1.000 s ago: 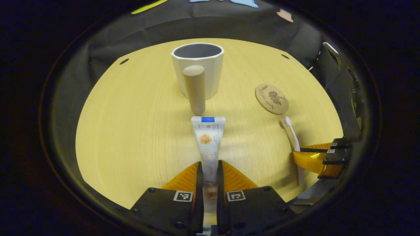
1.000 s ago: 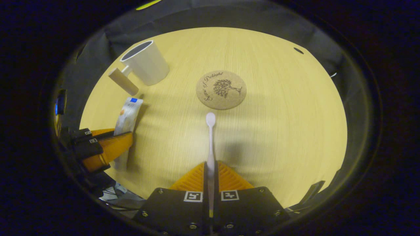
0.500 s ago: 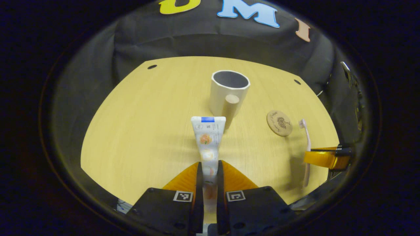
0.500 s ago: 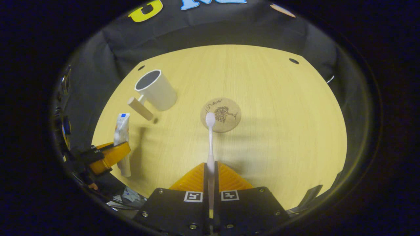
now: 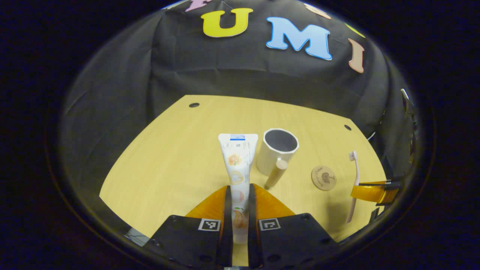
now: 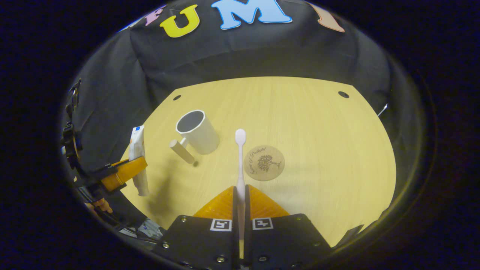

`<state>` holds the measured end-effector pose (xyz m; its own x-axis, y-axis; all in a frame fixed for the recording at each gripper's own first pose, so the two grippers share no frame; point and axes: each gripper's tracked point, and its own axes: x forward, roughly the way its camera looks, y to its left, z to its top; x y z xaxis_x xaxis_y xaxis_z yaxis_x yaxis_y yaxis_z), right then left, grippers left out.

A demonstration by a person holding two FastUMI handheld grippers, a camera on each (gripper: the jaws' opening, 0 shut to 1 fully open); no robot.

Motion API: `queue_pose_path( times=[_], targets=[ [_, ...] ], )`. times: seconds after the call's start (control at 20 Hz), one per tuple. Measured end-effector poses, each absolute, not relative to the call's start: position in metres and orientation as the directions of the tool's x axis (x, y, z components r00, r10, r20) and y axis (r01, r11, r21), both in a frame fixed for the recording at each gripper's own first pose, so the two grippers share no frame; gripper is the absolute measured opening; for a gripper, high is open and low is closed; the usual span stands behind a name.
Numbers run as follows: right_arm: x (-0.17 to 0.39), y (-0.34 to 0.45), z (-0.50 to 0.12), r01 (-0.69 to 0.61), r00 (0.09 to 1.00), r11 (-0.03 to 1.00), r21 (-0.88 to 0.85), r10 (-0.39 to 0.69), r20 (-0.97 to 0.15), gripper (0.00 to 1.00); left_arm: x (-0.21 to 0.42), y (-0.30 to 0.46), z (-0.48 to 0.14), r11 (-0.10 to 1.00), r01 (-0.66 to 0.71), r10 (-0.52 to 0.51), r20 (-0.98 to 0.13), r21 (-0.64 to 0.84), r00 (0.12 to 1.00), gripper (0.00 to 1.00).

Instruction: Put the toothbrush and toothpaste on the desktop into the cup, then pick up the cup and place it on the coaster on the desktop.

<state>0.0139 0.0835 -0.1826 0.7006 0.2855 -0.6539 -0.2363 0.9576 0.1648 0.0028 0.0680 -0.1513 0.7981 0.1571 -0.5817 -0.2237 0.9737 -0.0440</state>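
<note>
The left tongs (image 5: pixel 237 204) are clamping the toothpaste tube (image 5: pixel 237 165) near its cap end, holding it above the worktop (image 5: pixel 168 168) with its crimped end pointing forward. The right tongs (image 6: pixel 240 202) are pinching the white toothbrush (image 6: pixel 240 161) by its handle, bristle head forward. Both items are being carried in the air, so neither is in the white cup (image 5: pixel 276 152) yet; it is standing empty, its wooden handle (image 5: pixel 276 174) facing the tongs. The round cork coaster (image 6: pixel 264 162) is lying bare beside it. Dropping both in and moving the cup are remaining.
</note>
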Motion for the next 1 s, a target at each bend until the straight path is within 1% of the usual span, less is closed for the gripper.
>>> queue_pose_path(
  times=[0.25, 0.55, 0.7, 1.0],
  targets=[
    [0.024, 0.087, -0.153, -0.261, 0.763, 0.954, 0.147, 0.297, -0.575, 0.06, 0.044, 0.081, -0.106, 0.971, -0.230, 0.183, -0.421, -0.065, 0.888, 0.22],
    [0.036, 0.083, -0.124, -0.255, 0.832, 0.957, 0.135, 0.289, -0.474, 0.05, 0.089, 0.078, -0.054, 0.979, -0.173, 0.145, -0.233, -0.107, 0.962, 0.22],
    [0.038, 0.079, -0.120, -0.232, 0.851, 0.964, 0.126, 0.264, -0.453, 0.06, 0.113, 0.068, -0.044, 0.981, -0.129, 0.107, -0.154, -0.144, 0.982, 0.22],
    [0.038, 0.065, -0.114, -0.190, 0.873, 0.974, 0.120, 0.224, -0.434, 0.05, 0.154, 0.052, -0.023, 0.981, -0.064, 0.065, -0.004, -0.182, 0.998, 0.22]
  ],
)
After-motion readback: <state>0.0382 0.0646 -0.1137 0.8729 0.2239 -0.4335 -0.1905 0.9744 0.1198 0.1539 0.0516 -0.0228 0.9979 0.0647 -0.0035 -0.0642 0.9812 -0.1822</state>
